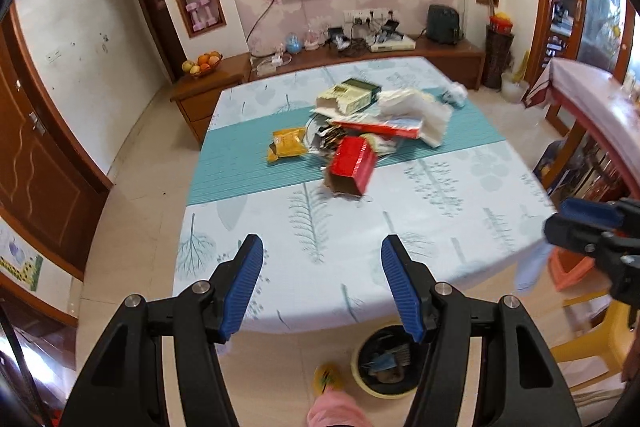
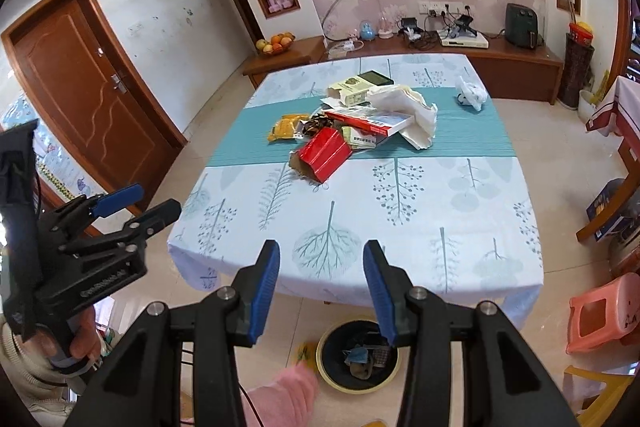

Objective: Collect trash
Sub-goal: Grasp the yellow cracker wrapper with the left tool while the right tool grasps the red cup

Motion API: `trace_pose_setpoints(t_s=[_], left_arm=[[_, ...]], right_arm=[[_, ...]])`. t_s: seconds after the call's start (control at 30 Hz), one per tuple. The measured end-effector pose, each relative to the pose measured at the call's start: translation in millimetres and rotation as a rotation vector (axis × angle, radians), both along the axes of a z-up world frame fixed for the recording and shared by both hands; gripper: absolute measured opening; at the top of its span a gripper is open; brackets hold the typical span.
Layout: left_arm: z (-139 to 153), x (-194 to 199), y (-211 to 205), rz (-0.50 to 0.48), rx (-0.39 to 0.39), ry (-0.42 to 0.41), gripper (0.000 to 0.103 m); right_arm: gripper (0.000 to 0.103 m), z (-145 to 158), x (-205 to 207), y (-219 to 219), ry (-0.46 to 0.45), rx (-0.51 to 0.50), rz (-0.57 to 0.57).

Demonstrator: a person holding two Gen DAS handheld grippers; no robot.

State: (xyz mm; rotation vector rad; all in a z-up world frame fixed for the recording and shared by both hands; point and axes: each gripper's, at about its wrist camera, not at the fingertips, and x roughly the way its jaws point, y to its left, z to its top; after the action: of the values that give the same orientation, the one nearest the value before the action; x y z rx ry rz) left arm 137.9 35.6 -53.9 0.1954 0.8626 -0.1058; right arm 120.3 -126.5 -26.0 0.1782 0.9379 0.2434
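With both the left gripper (image 1: 322,283) and right gripper (image 2: 322,283) spread wide and empty, a careless reach risks tipping the red box (image 1: 352,165), nearest of the pile, off the table (image 1: 360,247) past the bin (image 1: 384,359) below its near edge.

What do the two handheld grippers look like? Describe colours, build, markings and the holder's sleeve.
Both match: the left gripper and right gripper have black angular plastic frames with triangular cut-outs and silver pivot bolts. Their fingers carry ribbed blue pads. From the right wrist view, the left one's side shows small white lettering, too blurred to read, and a black pistol-style handle. The hand holding it wears a cream knitted sleeve.
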Motion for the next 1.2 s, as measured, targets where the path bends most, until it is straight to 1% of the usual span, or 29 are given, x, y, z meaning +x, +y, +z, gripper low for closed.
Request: trace_pose_setpoints(t_s=[0.03, 0.1, 0.2, 0.3, 0.33, 0.37, 0.43, 0.53, 0.63, 0.73, 0.9, 0.97, 1.07, 1.1, 1.2], left_arm=[[-6.3, 13.3, 3.3, -0.006, -0.004, 0.019, 0.060], [-17.7, 41.3, 11.5, -0.031, -0.037, 0.051, 0.060], [-30.8, 81.0, 21.2, -0.066, -0.052, 0.091, 0.060], [-44.5, 127.9, 34.7, -0.103, -0.082, 0.158, 0.060], [-47.7, 140.0, 39.1, -0.111, -0.094, 0.174, 0.060], [-51.9, 158.3, 46.8, -0.122, -0.111, 0.195, 0.060], [-58.3, 185.2, 57.3, -0.146, -0.135, 0.224, 0.060], [-69.2, 226.4, 66.6, -0.179, -0.155, 0.271, 0.060], [-77.3, 255.1, 70.4, -0.202, -0.182, 0.304, 0.060], [-86.9, 287.0, 73.4, -0.219, -0.217, 0.331, 0.060], [-105.9, 319.9, 74.3, -0.222, -0.263, 0.389, 0.060], [-114.3, 330.7, 73.8, -0.222, -0.276, 0.406, 0.060], [-125.1, 344.1, 69.0, -0.221, -0.263, 0.419, 0.060], [-128.3, 347.8, 68.1, -0.220, -0.261, 0.423, 0.060], [-140.6, 359.8, 62.8, -0.211, -0.243, 0.442, 0.060]], right_arm=[[0.044, -4.1, 7.6, 2.1, 0.011, 0.001, -0.004], [0.044, -13.2, 30.0, 9.5, 0.038, 0.001, -0.019], [0.044, -24.3, 60.8, 18.7, 0.073, 0.004, -0.061], [0.048, -38.6, 100.6, 31.6, 0.120, 0.024, -0.108], [0.051, -43.0, 110.8, 35.6, 0.131, 0.026, -0.119], [0.058, -49.3, 125.3, 41.0, 0.147, 0.028, -0.137], [0.066, -61.0, 148.9, 48.9, 0.170, 0.043, -0.174], [0.067, -82.6, 187.3, 59.0, 0.213, 0.085, -0.236], [0.067, -110.7, 224.7, 65.4, 0.275, 0.138, -0.302], [0.067, -134.2, 249.0, 70.3, 0.322, 0.147, -0.353], [0.067, -163.4, 268.9, 75.3, 0.391, 0.151, -0.396], [0.067, -170.4, 271.9, 76.9, 0.404, 0.139, -0.402], [0.069, -172.8, 270.5, 78.9, 0.392, 0.129, -0.412], [0.068, -172.9, 269.8, 78.9, 0.391, 0.125, -0.414], [0.058, -174.4, 265.3, 73.2, 0.386, 0.145, -0.415]])
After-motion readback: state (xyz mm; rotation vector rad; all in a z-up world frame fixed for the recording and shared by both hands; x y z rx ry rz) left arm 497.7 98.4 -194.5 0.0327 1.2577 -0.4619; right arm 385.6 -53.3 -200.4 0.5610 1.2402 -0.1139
